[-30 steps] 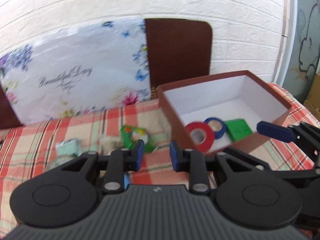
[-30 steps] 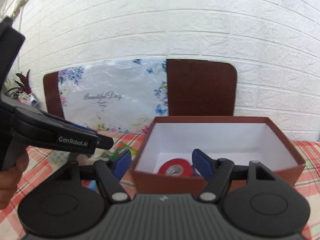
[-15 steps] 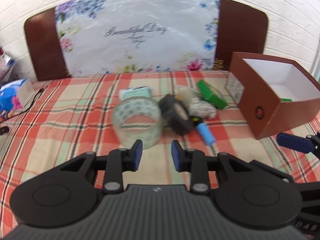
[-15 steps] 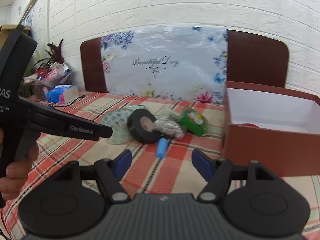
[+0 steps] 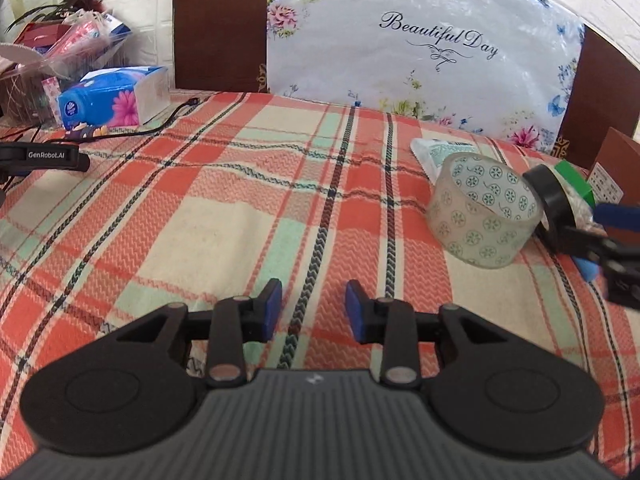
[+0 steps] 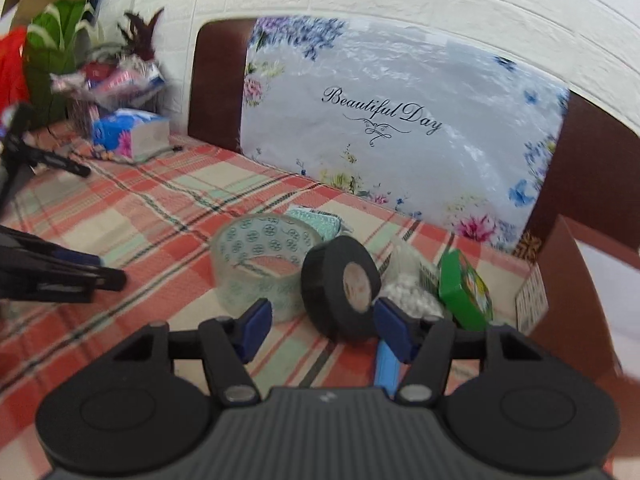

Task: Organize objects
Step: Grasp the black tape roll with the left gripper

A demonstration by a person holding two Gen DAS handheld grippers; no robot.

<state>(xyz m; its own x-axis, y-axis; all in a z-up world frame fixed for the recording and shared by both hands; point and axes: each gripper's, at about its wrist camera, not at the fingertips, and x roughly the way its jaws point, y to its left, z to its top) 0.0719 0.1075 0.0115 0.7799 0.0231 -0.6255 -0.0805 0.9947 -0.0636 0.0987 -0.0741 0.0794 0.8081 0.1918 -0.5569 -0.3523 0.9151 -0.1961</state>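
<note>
In the left wrist view, your left gripper (image 5: 313, 307) hangs over bare red, cream and green plaid cloth (image 5: 224, 216) with nothing between its blue pads; the jaws have just been opening and stand at a narrow gap, so it reads as free and waiting, not reaching. The loose items sit far right: a clear roll of packing tape with a green rosette print (image 5: 482, 210) leans on a black roll of tape (image 5: 550, 196), huddled close, probably to be picked one by one. At the far left a blue tissue box with a pink flower (image 5: 114, 96) lies by the wall, and a black arm there reads "GenRobot.AI" (image 5: 46, 155). The white floral board behind (image 5: 420, 40) says "Beautiful Day". In the right wrist view, your right gripper (image 6: 320, 322) points straight at that black roll (image 6: 340, 284); its jaws have just been closing to a middling gap, and the roll stands just beyond the pads, not clamped, so I judge this the next pick. A blue tube (image 6: 386, 366) lies under the right finger, a bag of white beads (image 6: 410, 294) and a flat green box (image 6: 466, 290) lie to the right, and the brown cardboard box's wall (image 6: 568, 280), the likely destination, rises at the right edge. The same script reads on the board.
</note>
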